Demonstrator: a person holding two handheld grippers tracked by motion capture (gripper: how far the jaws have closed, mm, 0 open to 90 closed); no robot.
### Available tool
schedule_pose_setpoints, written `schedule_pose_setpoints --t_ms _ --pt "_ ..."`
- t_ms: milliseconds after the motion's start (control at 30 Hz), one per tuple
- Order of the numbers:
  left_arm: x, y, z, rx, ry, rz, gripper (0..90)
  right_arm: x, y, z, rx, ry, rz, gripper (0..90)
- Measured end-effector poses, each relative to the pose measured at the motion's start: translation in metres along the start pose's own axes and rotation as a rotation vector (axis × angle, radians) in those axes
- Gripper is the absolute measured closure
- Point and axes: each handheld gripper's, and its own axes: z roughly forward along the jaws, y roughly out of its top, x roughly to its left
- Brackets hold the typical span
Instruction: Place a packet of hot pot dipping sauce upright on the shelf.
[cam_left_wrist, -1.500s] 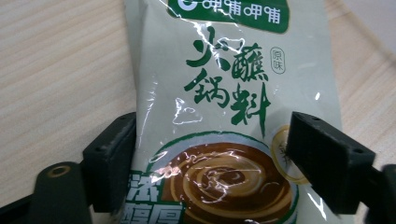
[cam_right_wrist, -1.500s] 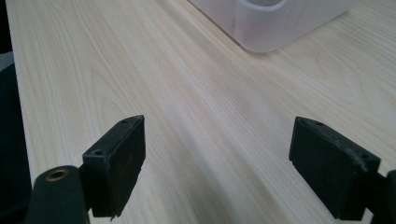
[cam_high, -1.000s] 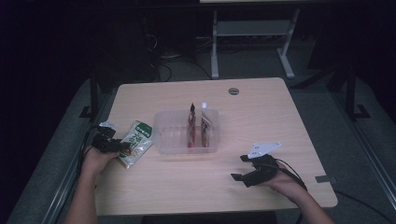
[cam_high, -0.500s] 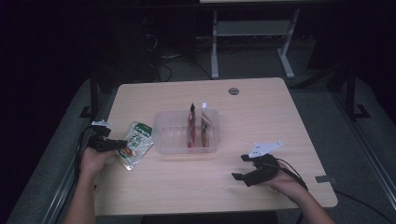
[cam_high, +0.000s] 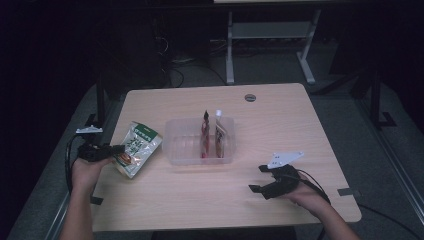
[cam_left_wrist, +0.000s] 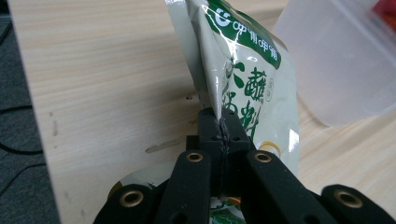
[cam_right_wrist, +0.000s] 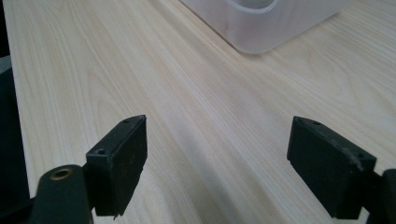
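A green and white snack bag (cam_high: 136, 148) hangs tilted just off the table's left part, its edge pinched in my left gripper (cam_high: 116, 149). In the left gripper view the jaws have just closed flat on the bag (cam_left_wrist: 243, 88) and my left gripper (cam_left_wrist: 222, 127) holds its seam. A clear plastic tub (cam_high: 181, 145) stands mid-table with two upright pouches (cam_high: 212, 133) inside. My right gripper (cam_high: 260, 178) rests low over the table's front right, and its jaws stand wide apart (cam_right_wrist: 215, 163) with bare wood between them.
The tub's corner (cam_right_wrist: 261, 28) lies ahead of the right gripper. The tub wall (cam_left_wrist: 341, 60) is just right of the bag. A round cable hole (cam_high: 250, 97) sits at the table's far side. A desk frame (cam_high: 270, 35) stands behind the table.
My left gripper has closed on the snack bag and lifted it off the table, tilting it up toward the tub. The right hand has stayed put.
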Motion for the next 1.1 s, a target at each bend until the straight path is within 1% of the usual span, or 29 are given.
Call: schedule_pose_setpoints --t_ms 67,100,133,167,200,300,400,433,467,500,533,567,600,633,667,700,733,767,800,867,900,967,1000,1033,1100 --pt "0.0 0.0 -0.006 -0.007 0.003 -0.004 89.8 0.0 0.0 0.0 0.0 0.0 -0.001 19.4" --pt "0.0 0.0 -0.01 -0.005 0.003 0.002 89.8 0.0 0.0 0.0 0.001 0.0 -0.001 19.4" --pt "0.0 0.0 -0.01 -0.005 0.003 0.002 89.8 0.0 0.0 0.0 0.001 0.001 -0.001 19.4" --pt "0.0 0.0 -0.015 -0.023 -0.005 -0.003 89.8 0.0 0.0 0.0 0.001 0.002 0.0 19.4" --pt "-0.001 0.0 -0.016 -0.033 -0.009 -0.016 89.8 0.0 0.0 0.0 0.003 0.003 0.002 19.4" --pt "-0.002 0.002 -0.023 -0.042 -0.019 -0.007 89.8 0.0 0.0 0.0 0.005 0.001 0.011 19.4" --pt "-0.005 0.003 -0.026 -0.051 -0.026 -0.01 89.8 0.0 0.0 -0.001 0.001 0.0 0.01 19.4" --pt "-0.009 0.005 -0.03 -0.052 -0.027 0.0 89.8 0.0 0.0 -0.002 0.0 -0.001 0.009 19.4" --pt "-0.009 0.005 -0.03 -0.052 -0.027 0.0 89.8 0.0 0.0 -0.002 0.0 -0.001 0.009 19.4" --pt "-0.015 0.007 -0.033 -0.053 -0.024 0.007 89.8 -0.001 0.0 -0.003 -0.002 -0.004 0.009 19.4" --pt "-0.015 0.007 -0.033 -0.053 -0.024 0.007 89.8 -0.001 0.0 -0.003 -0.002 -0.004 0.009 19.4" --pt "-0.022 0.008 -0.037 -0.056 -0.019 0.013 89.8 -0.001 0.0 -0.003 -0.004 -0.003 0.014 19.4" --pt "-0.022 0.008 -0.037 -0.056 -0.019 0.013 89.8 -0.001 0.0 -0.003 -0.004 -0.003 0.014 19.4" --pt "-0.026 0.008 -0.039 -0.054 -0.019 0.019 89.8 -0.002 0.0 -0.003 -0.005 -0.004 0.019 19.4" --pt "-0.029 0.008 -0.041 -0.053 -0.02 0.025 89.8 -0.002 0.0 -0.003 -0.007 -0.004 0.014 19.4" --pt "-0.037 0.007 -0.044 -0.042 -0.025 0.045 89.8 -0.003 0.0 -0.003 -0.008 -0.004 0.015 19.4" --pt "-0.037 0.007 -0.044 -0.042 -0.025 0.045 89.8 -0.003 0.0 -0.003 -0.008 -0.004 0.016 19.3" --pt "-0.043 0.004 -0.047 -0.032 -0.037 0.057 89.8 -0.003 0.0 -0.003 -0.008 -0.004 0.017 19.3" --pt "-0.045 0.003 -0.048 -0.028 -0.043 0.069 89.8 -0.002 0.0 -0.003 -0.007 -0.005 0.018 19.3" --pt "-0.048 0.001 -0.05 -0.024 -0.048 0.074 89.8 -0.001 0.0 -0.003 -0.006 -0.003 0.023 19.3" --pt "-0.054 -0.001 -0.053 -0.022 -0.061 0.09 89.8 -0.001 0.0 -0.003 -0.006 -0.003 0.024 19.3" --pt "-0.055 -0.002 -0.053 -0.022 -0.068 0.095 89.8 -0.001 0.0 -0.002 -0.005 -0.002 0.024 19.3" --pt "-0.058 -0.002 -0.055 -0.02 -0.078 0.105 89.8 -0.001 0.0 -0.002 -0.005 -0.002 0.025 19.3" --pt "-0.065 -0.003 -0.057 -0.02 -0.092 0.122 89.8 -0.001 0.0 -0.002 -0.004 -0.003 0.028 19.2" --pt "-0.067 -0.003 -0.057 -0.021 -0.096 0.128 89.9 -0.001 0.0 -0.002 -0.004 -0.002 0.028 19.1"
